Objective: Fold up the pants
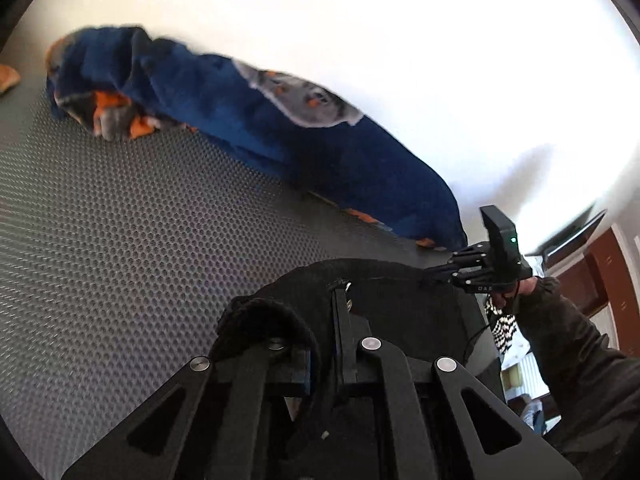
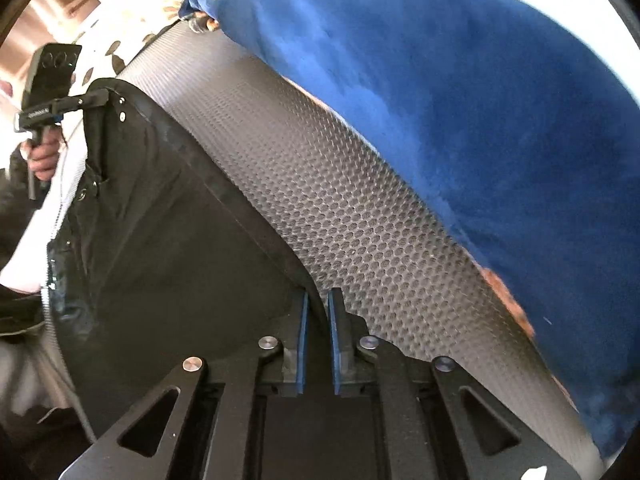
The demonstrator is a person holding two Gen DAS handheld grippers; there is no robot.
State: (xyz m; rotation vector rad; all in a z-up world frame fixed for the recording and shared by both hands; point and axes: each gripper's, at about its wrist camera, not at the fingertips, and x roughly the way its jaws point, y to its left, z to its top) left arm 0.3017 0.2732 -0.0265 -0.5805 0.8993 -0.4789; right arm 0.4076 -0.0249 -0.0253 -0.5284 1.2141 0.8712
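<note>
The black pants (image 2: 160,240) lie on a grey honeycomb mat (image 2: 320,200), with the zipper and white pocket lining showing at the left. My right gripper (image 2: 318,300) is shut on the pants' edge, the cloth pinched between its blue pads. Across the garment, my left gripper (image 2: 105,94) clamps a waistband corner. In the left wrist view the pants (image 1: 400,304) bunch over my left gripper (image 1: 326,312); it is shut on the cloth, which hides one finger. The right gripper (image 1: 430,276) grips the far edge there.
A blue fleece blanket (image 1: 280,128) with orange and grey patches lies crumpled along the mat's far side, close to the pants. A spotted pillow (image 2: 132,12) sits beyond the mat. A person's hand (image 2: 44,156) and dark sleeve (image 1: 560,340) hold the grippers.
</note>
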